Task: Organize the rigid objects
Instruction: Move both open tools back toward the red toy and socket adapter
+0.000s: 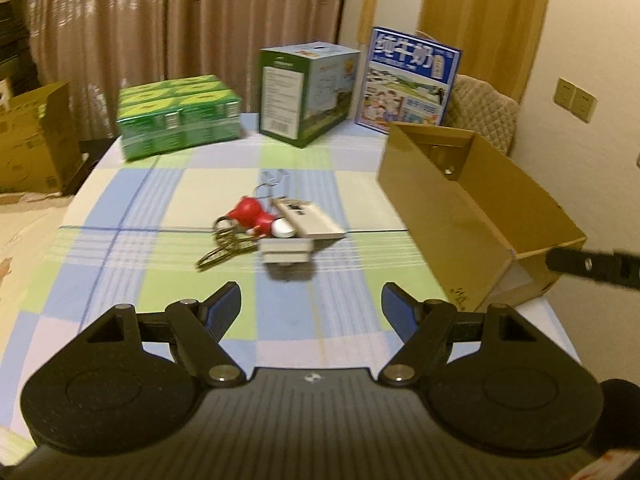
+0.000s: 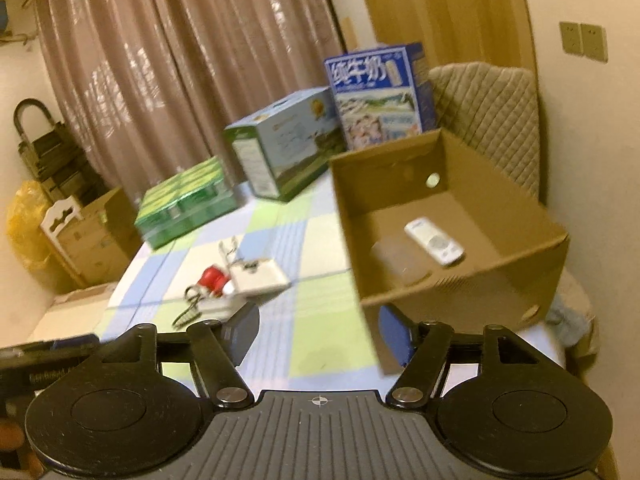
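Note:
A small pile lies mid-table on the checked cloth: a red toy [image 1: 250,214], a bunch of keys [image 1: 224,246], a white power strip [image 1: 308,220] and a grey-white adapter block [image 1: 286,254]. My left gripper [image 1: 311,305] hovers open just in front of the pile, nothing between its fingers. To the right stands an open cardboard box [image 1: 472,216]. In the right wrist view a white remote control [image 2: 434,241] lies on the floor of that cardboard box [image 2: 460,280]. My right gripper [image 2: 318,332] is open and empty near the box's front left corner, the pile [image 2: 236,280] to its left.
At the table's far side stand a green shrink-wrapped pack [image 1: 180,116], a green-and-blue carton [image 1: 306,94] and a blue milk carton [image 1: 412,80]. A quilted chair back [image 2: 492,120] sits behind the box. Cardboard boxes [image 2: 96,236] stand on the floor at left, curtains behind.

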### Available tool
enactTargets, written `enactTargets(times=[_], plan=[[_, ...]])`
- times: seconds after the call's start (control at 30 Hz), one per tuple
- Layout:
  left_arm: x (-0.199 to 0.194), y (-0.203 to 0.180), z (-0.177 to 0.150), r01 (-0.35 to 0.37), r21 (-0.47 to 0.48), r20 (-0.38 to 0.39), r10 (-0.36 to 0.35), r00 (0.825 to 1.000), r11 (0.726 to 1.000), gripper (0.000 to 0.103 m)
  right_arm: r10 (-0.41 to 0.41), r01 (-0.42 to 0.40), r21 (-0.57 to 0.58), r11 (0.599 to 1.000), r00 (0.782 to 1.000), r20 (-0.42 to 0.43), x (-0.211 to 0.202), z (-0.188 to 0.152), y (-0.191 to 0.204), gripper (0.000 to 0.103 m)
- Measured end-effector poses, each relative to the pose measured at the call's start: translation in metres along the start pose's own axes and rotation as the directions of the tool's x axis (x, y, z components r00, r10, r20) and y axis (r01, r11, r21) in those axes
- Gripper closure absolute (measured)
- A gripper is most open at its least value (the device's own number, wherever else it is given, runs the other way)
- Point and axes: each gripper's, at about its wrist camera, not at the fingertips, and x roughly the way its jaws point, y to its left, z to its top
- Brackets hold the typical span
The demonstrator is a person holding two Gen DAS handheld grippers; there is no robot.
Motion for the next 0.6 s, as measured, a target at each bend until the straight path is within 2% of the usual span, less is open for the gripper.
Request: enactTargets(times=[0.27, 0.6], plan=[[-0.004, 0.028, -0.008, -0.041, -0.046, -0.007, 0.041, 0.999, 0.998, 0.029, 0.013, -0.014, -0.023, 1.000, 0.998, -0.053, 0.007, -0.021, 0.016, 0.038], [0.001, 0.031, -0.010, -0.036, -0.051, -0.014, 0.035, 0.999, 0.998, 0.029, 0.010, -0.013, -0.039, 0.999, 0.998, -0.068, 0.014, -0.023, 0.020, 0.038]])
